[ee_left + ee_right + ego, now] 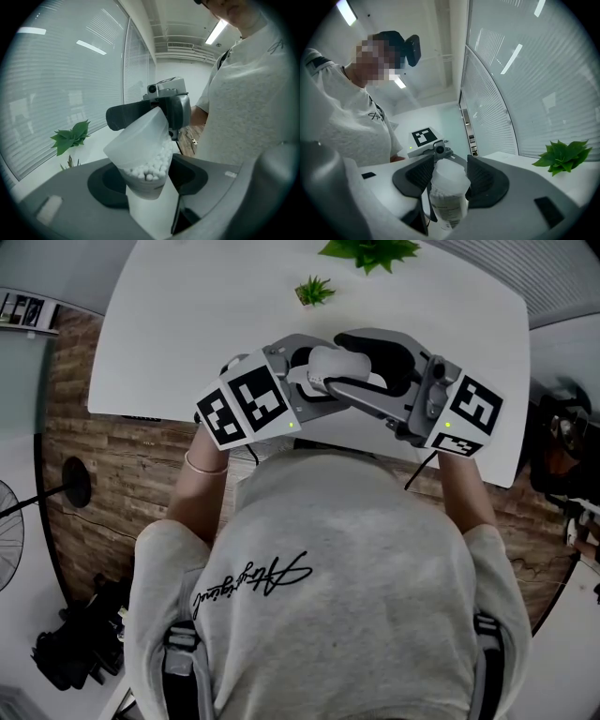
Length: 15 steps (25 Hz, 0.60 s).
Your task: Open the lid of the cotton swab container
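The cotton swab container (pixel 143 154) is a translucent tub full of white swab tips, held in the air over the table's near edge. My left gripper (pixel 145 183) is shut on its lower body. From the opposite side my right gripper (pixel 451 180) faces it, its dark ribbed pads (pixel 423 174) closed on the white lid (pixel 450 174), with the labelled body (pixel 446 208) below. In the head view both grippers meet at the pale container (pixel 330 369), left gripper (pixel 314 382) and right gripper (pixel 354 357) nearly touching. The lid sits on the tub.
The white table (pixel 187 324) carries a small potted plant (pixel 314 290) and a larger leafy plant (pixel 370 251) at its far edge. Window blinds (pixel 56 84) run behind it. Wooden floor (pixel 103 474) lies below, with a fan (pixel 9 531) at the left.
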{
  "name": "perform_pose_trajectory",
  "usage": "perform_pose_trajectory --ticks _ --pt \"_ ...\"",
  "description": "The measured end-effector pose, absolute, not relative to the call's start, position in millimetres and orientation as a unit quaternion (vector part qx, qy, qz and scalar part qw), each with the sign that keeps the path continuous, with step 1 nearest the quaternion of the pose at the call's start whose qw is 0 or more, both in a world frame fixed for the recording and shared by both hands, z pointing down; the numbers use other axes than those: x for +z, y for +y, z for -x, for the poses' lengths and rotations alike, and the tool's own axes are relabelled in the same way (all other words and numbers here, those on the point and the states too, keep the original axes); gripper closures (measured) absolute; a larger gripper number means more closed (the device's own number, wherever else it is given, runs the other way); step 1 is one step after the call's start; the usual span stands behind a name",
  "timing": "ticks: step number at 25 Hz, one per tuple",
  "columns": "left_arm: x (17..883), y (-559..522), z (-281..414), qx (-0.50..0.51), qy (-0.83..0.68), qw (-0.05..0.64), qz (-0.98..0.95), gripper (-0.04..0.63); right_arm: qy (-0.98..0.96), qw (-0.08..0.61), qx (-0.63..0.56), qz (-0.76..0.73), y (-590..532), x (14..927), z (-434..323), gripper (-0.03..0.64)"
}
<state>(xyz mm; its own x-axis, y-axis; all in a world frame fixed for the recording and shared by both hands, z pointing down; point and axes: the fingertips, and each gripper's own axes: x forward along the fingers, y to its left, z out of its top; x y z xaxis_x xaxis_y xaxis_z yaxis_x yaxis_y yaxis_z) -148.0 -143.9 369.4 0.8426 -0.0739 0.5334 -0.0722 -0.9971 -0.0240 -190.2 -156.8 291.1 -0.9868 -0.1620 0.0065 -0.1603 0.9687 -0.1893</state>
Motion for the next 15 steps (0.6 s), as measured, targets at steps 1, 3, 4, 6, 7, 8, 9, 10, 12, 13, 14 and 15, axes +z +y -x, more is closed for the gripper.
perform_pose_trajectory --ticks 1,3,4,6,7,8,9,10,12,13,14,15 --pt "369 -144 148 -0.278 0.038 0.001 0.960 0.353 0.992 0.006 -0.094 0.081 -157 290 190 0.391" --pt "368 -144 149 -0.281 0.039 0.003 0.959 0.353 0.993 0.009 -0.088 0.082 -158 287 190 0.391" --pt "368 -145 149 -0.283 0.040 0.004 0.958 0.353 0.993 0.010 -0.083 0.084 -158 286 190 0.393" --pt "369 -145 150 -0.286 0.039 0.005 0.957 0.353 0.993 0.013 -0.077 0.089 -161 283 189 0.404" --pt "370 -146 151 -0.288 0.039 0.006 0.957 0.353 0.993 0.015 -0.075 0.092 -163 281 189 0.413" --pt "371 -146 151 -0.290 0.039 0.007 0.956 0.353 0.993 0.017 -0.073 0.096 -164 280 189 0.424" --pt "372 -146 151 -0.291 0.039 0.007 0.956 0.353 0.992 0.018 -0.071 0.099 -166 279 188 0.434" --pt "372 -146 151 -0.291 0.040 0.007 0.956 0.353 0.992 0.019 -0.070 0.101 -167 278 187 0.447" --pt "372 -148 152 -0.289 0.044 0.008 0.956 0.353 0.992 0.020 -0.069 0.105 -170 277 186 0.449" --pt "372 -149 152 -0.289 0.046 0.008 0.956 0.353 0.992 0.020 -0.068 0.107 -171 277 186 0.451" --pt "372 -150 152 -0.289 0.047 0.009 0.956 0.353 0.991 0.020 -0.068 0.109 -173 277 185 0.453" --pt "373 -151 153 -0.288 0.048 0.009 0.956 0.353 0.991 0.021 -0.069 0.110 -174 276 185 0.456"
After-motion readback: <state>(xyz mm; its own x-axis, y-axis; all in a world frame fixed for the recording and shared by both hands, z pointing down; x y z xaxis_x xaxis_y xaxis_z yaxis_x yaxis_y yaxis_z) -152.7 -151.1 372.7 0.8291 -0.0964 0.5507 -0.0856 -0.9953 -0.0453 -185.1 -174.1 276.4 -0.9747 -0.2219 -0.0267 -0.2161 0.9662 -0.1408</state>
